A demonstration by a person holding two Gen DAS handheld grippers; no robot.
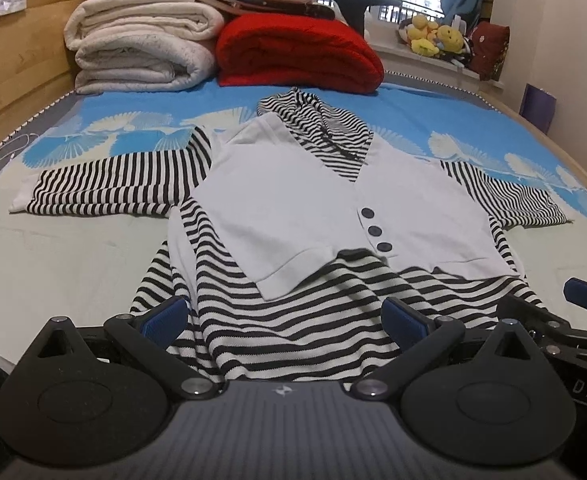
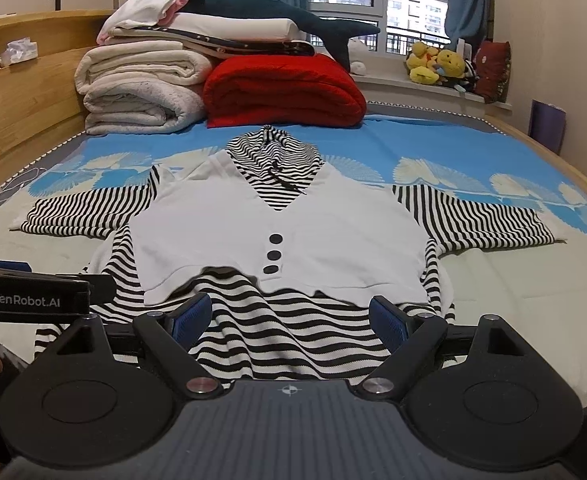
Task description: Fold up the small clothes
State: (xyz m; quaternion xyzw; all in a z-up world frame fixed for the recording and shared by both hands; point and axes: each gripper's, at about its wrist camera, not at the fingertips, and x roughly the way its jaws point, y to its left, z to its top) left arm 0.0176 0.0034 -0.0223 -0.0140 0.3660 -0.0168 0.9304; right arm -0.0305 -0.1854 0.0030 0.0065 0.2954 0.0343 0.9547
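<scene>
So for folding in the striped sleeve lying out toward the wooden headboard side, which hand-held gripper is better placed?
Left. That striped sleeve lies on the left hand-held gripper's side, while the right hand-held gripper would have to cross the white vest panel. Both are open over the hem, holding nothing.

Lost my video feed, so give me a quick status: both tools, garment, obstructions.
Left tool open, right tool open, both at hem. Black-and-white striped hooded top with white vest front flat on bed, unfolded. Nothing in the way.
</scene>
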